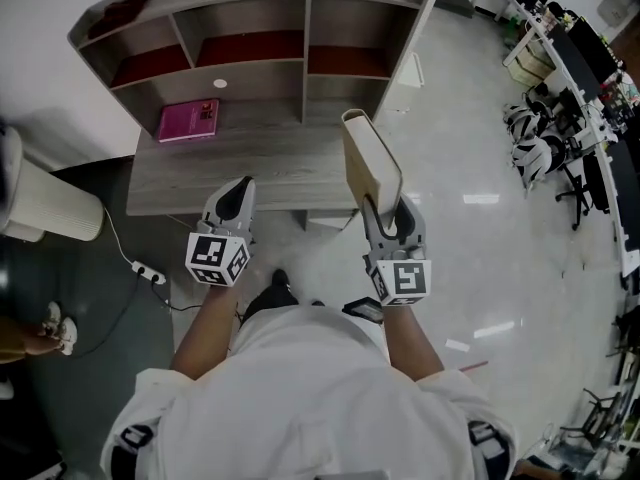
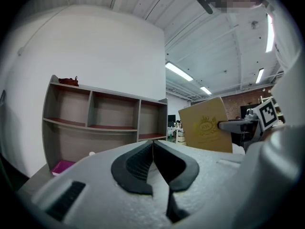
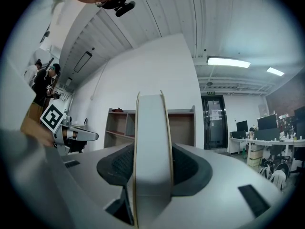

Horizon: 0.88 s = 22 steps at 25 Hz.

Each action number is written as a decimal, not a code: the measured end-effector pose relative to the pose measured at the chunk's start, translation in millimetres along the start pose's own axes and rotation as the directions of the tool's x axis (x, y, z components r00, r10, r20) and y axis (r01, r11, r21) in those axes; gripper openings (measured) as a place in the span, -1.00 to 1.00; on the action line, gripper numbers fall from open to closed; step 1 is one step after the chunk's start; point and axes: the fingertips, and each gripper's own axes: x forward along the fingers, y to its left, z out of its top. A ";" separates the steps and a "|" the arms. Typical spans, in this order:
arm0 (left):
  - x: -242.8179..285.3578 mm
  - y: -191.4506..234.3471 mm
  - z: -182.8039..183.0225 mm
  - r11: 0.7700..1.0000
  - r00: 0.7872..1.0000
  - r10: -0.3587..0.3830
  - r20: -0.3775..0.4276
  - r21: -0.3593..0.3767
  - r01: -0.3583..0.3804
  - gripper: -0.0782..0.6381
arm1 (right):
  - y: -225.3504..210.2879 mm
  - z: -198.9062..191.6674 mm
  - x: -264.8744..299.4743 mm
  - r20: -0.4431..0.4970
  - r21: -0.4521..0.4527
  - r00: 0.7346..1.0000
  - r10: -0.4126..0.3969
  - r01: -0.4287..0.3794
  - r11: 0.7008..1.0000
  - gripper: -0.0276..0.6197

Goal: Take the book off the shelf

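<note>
Shelf ahead: right gripper clamps the book upright, spine toward it; left gripper closed, empty.

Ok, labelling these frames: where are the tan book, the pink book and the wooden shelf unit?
Tan hardcover book (image 1: 368, 163): head view, its broad cover.
Pink flat book (image 1: 188, 120): head view, middle of cover.
Grey wooden shelf unit (image 1: 305, 60): head view, upright divider.

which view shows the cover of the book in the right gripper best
The left gripper view: the book faces it, showing the tan cover and gold emblem. The head view sees it foreshortened from above; the right gripper view shows only the page edge, end-on.
</note>
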 end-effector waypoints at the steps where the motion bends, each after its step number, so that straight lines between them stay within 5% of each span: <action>1: -2.9 -6.8 -0.7 1.000 1.000 0.001 0.000 -0.001 -0.001 -0.73 | -0.3 -1.0 -5.2 -0.002 0.001 1.000 0.008 -0.008 1.000 -0.27; 15: -43.4 -78.3 -20.4 1.000 0.999 -0.008 -0.044 -0.001 0.008 -0.73 | 8.1 -19.6 -64.4 -0.032 0.025 0.995 0.098 -0.097 0.995 -0.27; 22: -53.9 -84.8 -18.2 0.998 0.997 -0.066 -0.048 0.003 0.066 -0.73 | 17.8 -25.3 -70.3 -0.056 0.029 0.996 0.072 -0.070 0.997 -0.27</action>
